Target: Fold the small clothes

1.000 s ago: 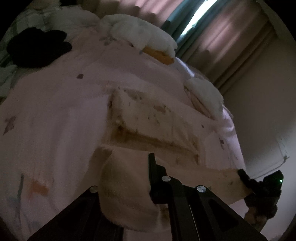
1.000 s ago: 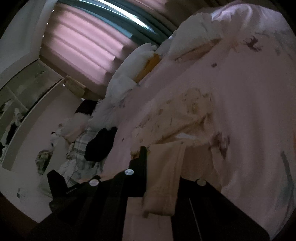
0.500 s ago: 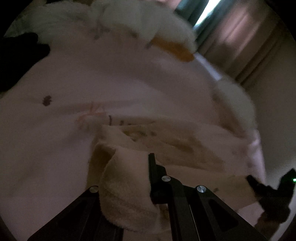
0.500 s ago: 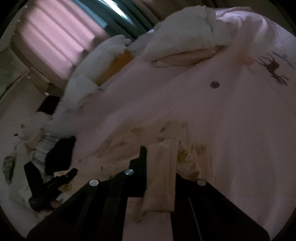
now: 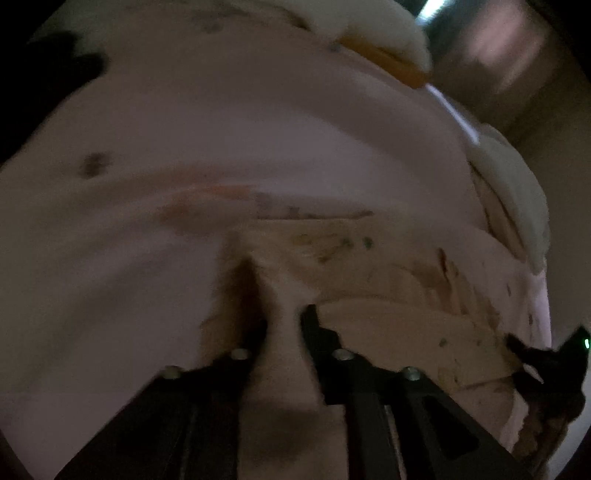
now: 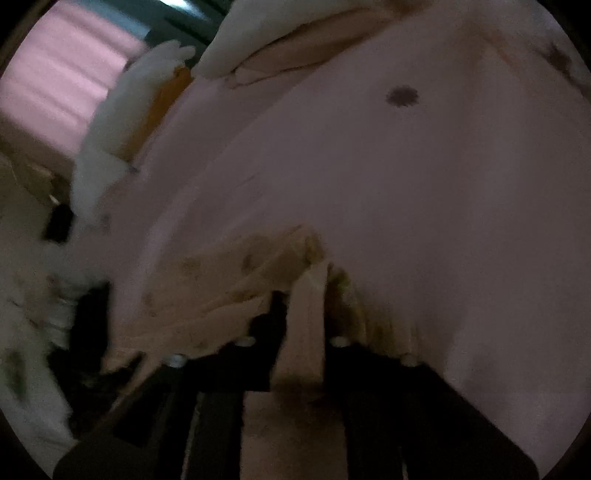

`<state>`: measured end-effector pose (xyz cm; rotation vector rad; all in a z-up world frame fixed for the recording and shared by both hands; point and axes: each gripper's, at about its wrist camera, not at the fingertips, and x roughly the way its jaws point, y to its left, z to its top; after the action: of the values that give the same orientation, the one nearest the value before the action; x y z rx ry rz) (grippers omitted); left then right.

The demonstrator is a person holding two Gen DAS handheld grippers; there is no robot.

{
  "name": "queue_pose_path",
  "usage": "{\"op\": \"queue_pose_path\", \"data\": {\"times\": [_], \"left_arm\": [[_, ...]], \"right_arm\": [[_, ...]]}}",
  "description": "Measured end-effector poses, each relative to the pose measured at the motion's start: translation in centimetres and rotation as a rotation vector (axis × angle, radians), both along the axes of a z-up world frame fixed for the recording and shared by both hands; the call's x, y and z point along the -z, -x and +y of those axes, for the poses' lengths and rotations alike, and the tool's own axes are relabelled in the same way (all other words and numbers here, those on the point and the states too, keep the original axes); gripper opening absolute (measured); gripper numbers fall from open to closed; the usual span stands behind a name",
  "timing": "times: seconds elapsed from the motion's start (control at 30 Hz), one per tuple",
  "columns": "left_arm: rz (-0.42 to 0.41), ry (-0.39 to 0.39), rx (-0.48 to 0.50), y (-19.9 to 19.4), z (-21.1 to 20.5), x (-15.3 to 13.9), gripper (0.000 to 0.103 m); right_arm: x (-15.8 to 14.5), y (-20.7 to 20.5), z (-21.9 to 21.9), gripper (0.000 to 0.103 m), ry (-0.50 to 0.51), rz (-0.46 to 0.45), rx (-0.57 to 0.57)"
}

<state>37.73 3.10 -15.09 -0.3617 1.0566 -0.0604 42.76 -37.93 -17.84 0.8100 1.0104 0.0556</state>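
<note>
Dim, blurred views — both claws opening, cream garment (image 5: 388,295) folds between each, pink bedspread (image 5: 258,129) beneath

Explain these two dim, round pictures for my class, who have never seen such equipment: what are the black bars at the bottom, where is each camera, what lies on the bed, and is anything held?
No robot here: a person holds a two-finger gripper in each hand, each carrying a wide-angle camera that looks along its fingers. The black bars are those fingers. One picture is from the left gripper, the other from the right gripper. Both point down at a bed covered by a pink sheet. On it lies a small cream garment with a faint print, being folded. Cloth sits between both pairs of jaws, which are opening to let it go. White pillows lie further back.
</note>
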Motion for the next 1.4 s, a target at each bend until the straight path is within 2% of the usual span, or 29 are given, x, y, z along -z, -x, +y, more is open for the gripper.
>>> {"op": "queue_pose_path", "data": {"times": [0.03, 0.07, 0.1, 0.17, 0.27, 0.33, 0.37, 0.4, 0.43, 0.5, 0.57, 0.63, 0.73, 0.83, 0.93, 0.97, 1.03, 1.07, 1.13, 1.2, 1.27, 1.33, 1.4], "left_arm": [[-0.008, -0.014, -0.035, 1.3, 0.9, -1.3, 0.035], [-0.028, -0.019, -0.043, 2.5, 1.6, -2.4, 0.044], [-0.037, -0.020, -0.036, 3.1, 1.9, -3.1, 0.048], [-0.033, -0.052, 0.005, 5.2, 2.0, -4.8, 0.048], [-0.064, -0.140, 0.049, 8.1, 0.5, -6.0, 0.048], [-0.098, -0.201, 0.105, 9.4, -1.6, -6.2, 0.037], [-0.101, -0.225, 0.141, 10.2, -2.6, -5.9, 0.024], [-0.099, -0.247, 0.172, 10.5, -3.4, -5.4, 0.017], [-0.096, -0.260, 0.192, 10.7, -4.2, -4.7, 0.015], [-0.082, -0.269, 0.229, 10.5, -5.5, -3.4, 0.010], [-0.052, -0.250, 0.232, 9.3, -6.6, -2.0, 0.010], [-0.025, -0.226, 0.216, 7.5, -7.2, -0.9, 0.010], [-0.009, -0.188, 0.190, 4.6, -7.5, -0.1, 0.010], [0.017, -0.209, 0.169, 0.8, -8.0, 1.0, 0.010], [0.008, -0.129, 0.121, -2.9, -7.2, 0.7, 0.010], [-0.018, -0.119, 0.097, -4.4, -6.6, 0.0, 0.010], [-0.087, -0.149, 0.044, -5.9, -5.7, -1.5, 0.010], [-0.124, -0.165, 0.006, -6.6, -4.9, -2.4, 0.010], [-0.160, -0.133, -0.015, -6.9, -3.5, -3.8, 0.010], [-0.174, -0.090, 0.014, -6.2, -2.3, -4.5, 0.010], [-0.185, -0.101, 0.001, -4.8, -1.3, -4.6, 0.011], [-0.157, -0.139, -0.022, -2.8, -0.4, -4.3, 0.011], [-0.115, -0.148, -0.032, -0.9, 0.2, -3.9, 0.021]], "right_arm": [[-0.8, 0.8, -0.6, 0.057, -0.036, -0.008, 0.011], [-1.7, 1.6, -1.1, 0.078, -0.052, -0.023, 0.017], [-3.0, 2.8, -1.7, 0.085, -0.045, -0.046, 0.017], [-5.8, 4.6, -2.3, 0.084, -0.005, -0.100, -0.017], [-8.9, 6.9, -1.8, 0.079, 0.112, -0.129, -0.078], [-10.1, 7.7, -0.3, 0.068, 0.191, -0.127, -0.137], [-10.3, 8.2, 0.6, 0.058, 0.230, -0.132, -0.186], [-10.3, 8.7, 1.6, 0.044, 0.271, -0.136, -0.230], [-10.0, 9.1, 2.9, 0.037, 0.320, -0.135, -0.264], [-8.8, 8.8, 4.8, 0.014, 0.403, -0.109, -0.307], [-6.8, 8.3, 6.6, 0.009, 0.440, -0.061, -0.363], [-4.9, 7.5, 7.5, 0.009, 0.428, -0.017, -0.391], [-2.7, 4.7, 8.4, 0.009, 0.399, 0.023, -0.371], [-1.7, 1.8, 8.6, 0.003, 0.402, 0.025, -0.348], [-1.0, -1.6, 8.0, 0.004, 0.373, 0.018, -0.312], [-1.0, -2.7, 7.9, 0.004, 0.374, 0.018, -0.302], [-1.8, -5.0, 7.4, 0.005, 0.391, 0.006, -0.248], [-2.4, -5.8, 7.0, 0.011, 0.402, -0.012, -0.211], [-3.4, -6.8, 6.4, 0.013, 0.394, -0.035, -0.170], [-3.9, -7.0, 5.9, 0.012, 0.355, -0.054, -0.173], [-4.3, -6.2, 5.3, 0.013, 0.355, -0.059, -0.185], [-4.5, -5.3, 4.4, 0.015, 0.357, -0.062, -0.190], [-5.0, -4.8, 4.7, 0.023, 0.332, -0.064, -0.188]]}}
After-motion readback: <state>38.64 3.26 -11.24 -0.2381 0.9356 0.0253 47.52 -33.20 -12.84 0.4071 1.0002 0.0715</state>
